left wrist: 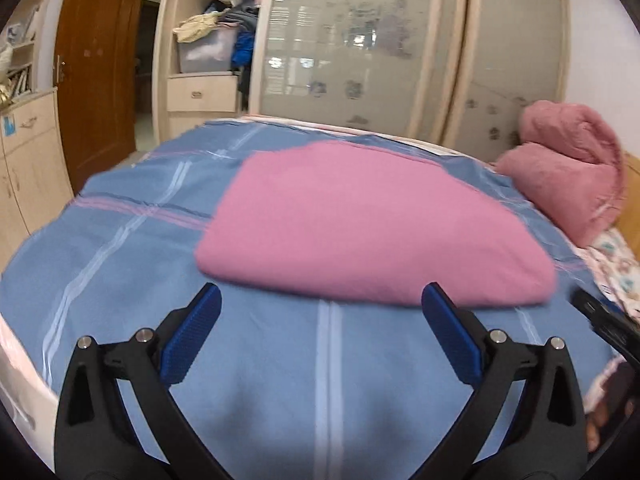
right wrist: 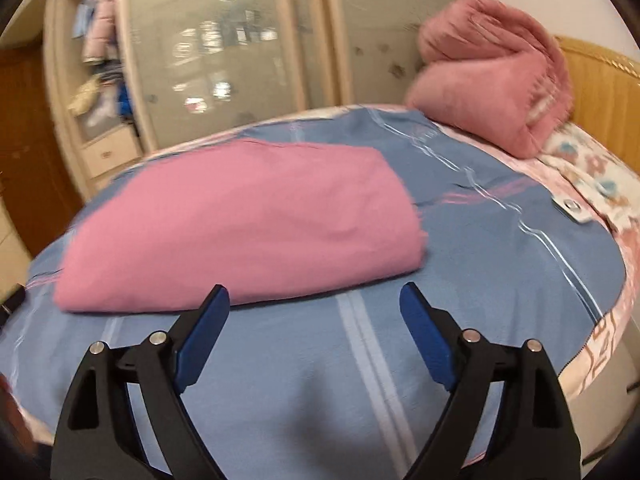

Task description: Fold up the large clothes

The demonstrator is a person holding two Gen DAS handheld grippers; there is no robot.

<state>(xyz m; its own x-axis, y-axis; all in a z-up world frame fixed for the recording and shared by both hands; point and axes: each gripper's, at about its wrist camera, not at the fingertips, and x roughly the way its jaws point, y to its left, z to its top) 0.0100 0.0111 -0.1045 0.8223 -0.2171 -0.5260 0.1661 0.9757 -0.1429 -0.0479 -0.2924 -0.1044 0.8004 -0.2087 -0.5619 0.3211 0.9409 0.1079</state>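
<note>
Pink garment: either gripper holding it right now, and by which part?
Nothing is held. The left gripper and the right gripper are both open and empty, short of the folded pink garment on the bed.

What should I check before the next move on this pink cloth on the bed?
1. Left gripper empty and open: ok, nothing between the pads.
2. Right gripper empty and open: ok, nothing between the pads.
3. Pink cloth lies folded on the blue bedspread: ok, it shows as one flat block.
4. Near edge of the cloth within view of both grippers: ok, it runs just beyond the fingertips.
5. Edges and layers lined up: cannot tell, both views are blurred.
6. Rolled pink blanket clear of the cloth: ok, it sits apart by the headboard.
</note>
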